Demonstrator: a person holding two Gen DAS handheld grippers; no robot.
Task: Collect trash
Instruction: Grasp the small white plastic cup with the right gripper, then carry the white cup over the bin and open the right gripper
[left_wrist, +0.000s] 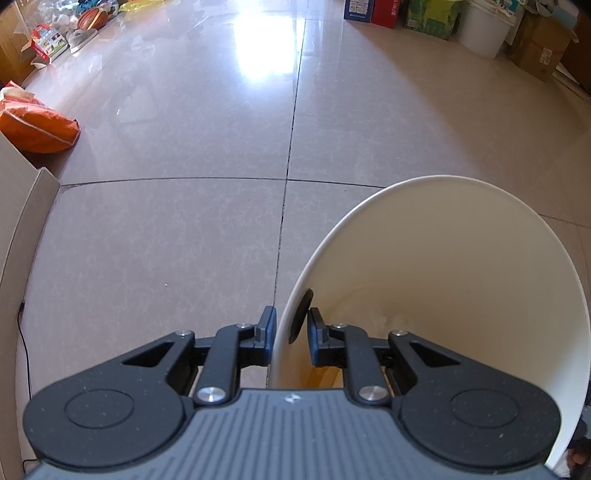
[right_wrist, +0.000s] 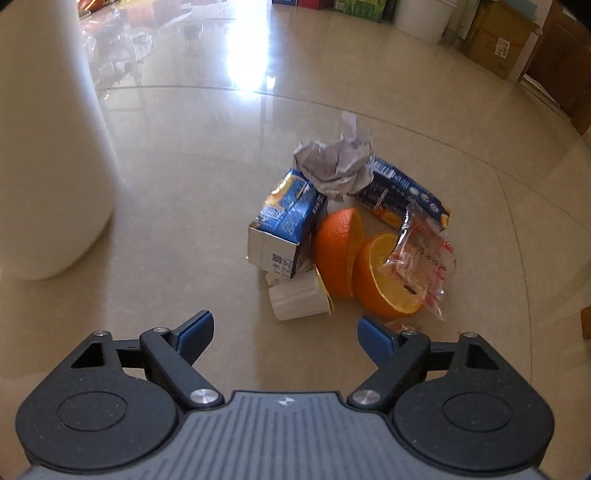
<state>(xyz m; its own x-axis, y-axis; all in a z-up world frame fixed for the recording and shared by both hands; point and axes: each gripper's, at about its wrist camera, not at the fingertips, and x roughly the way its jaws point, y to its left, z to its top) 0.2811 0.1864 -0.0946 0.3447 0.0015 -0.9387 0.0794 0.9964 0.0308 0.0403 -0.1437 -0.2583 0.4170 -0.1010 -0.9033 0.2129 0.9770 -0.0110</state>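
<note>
Two grippers: one steadies the container, the other faces the trash.
Left gripper (left_wrist: 291, 332): jaws narrowed onto the rim of the cream bin (left_wrist: 461, 258), one finger outside the wall, one inside; probably held so the mouth stays open for loading.
Right gripper (right_wrist: 284, 332): jaws spread wide, holding nothing, poised just short of the pile.
Trash pile: heaped together on the tiled floor (right_wrist: 184, 184), no edge near; white cup (right_wrist: 299, 297) nearest, then blue carton (right_wrist: 284, 225), orange halves (right_wrist: 380, 280), crumpled paper (right_wrist: 336, 166), clear wrapper (right_wrist: 421, 258).
Bin seen from right: standing left of the pile, apart from it.

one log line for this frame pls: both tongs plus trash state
left tongs: shut on cream plastic bin rim | right tongs: open, above floor | trash pile incl. orange halves: uncollected
</note>
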